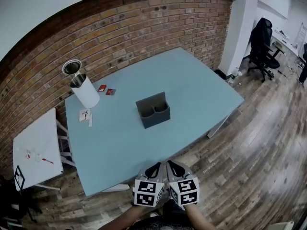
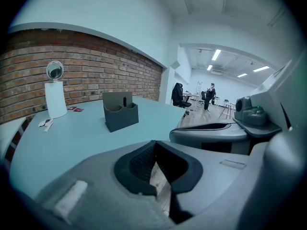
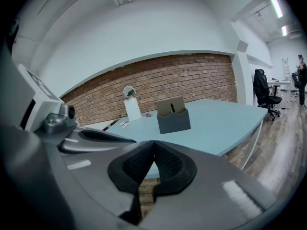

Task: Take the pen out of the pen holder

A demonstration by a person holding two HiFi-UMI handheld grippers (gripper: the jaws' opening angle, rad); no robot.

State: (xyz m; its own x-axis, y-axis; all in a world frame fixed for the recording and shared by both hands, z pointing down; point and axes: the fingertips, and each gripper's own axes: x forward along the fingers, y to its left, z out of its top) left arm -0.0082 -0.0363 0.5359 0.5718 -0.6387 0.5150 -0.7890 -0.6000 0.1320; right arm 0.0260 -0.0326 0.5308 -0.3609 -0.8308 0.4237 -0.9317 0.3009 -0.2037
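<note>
One brick wall (image 1: pixel 144 28) is running behind everything. Next in size, a blue table (image 1: pixel 120 143) is filling the middle of the head view. A white side table (image 1: pixel 36 147) is standing just off its left corner, and a black chair (image 1: pixel 263 42) is sitting well apart at the far right.

On the table's far left corner a white cylinder (image 1: pixel 86 94) is standing upright, carrying a round mirror (image 1: pixel 72 67) on top. The grey holder (image 1: pixel 153 111) is sitting near the table's middle, well apart from both tools.

The left gripper (image 1: pixel 154 169) and right gripper (image 1: pixel 174 167) are hovering side by side at the table's near edge, pointing toward the holder. Each one is clenched, its dark pads meeting at the tips with nothing caught between them, as each gripper's own view is showing (image 2: pixel 153 145) (image 3: pixel 153 145).

The pen (image 2: pixel 124 101) is standing upright inside the holder, its dark top poking above the rim close to the divider. Which pocket is holding it, I cannot tell.

Two small red cards (image 1: pixel 111 91) are lying just beside the cylinder.
</note>
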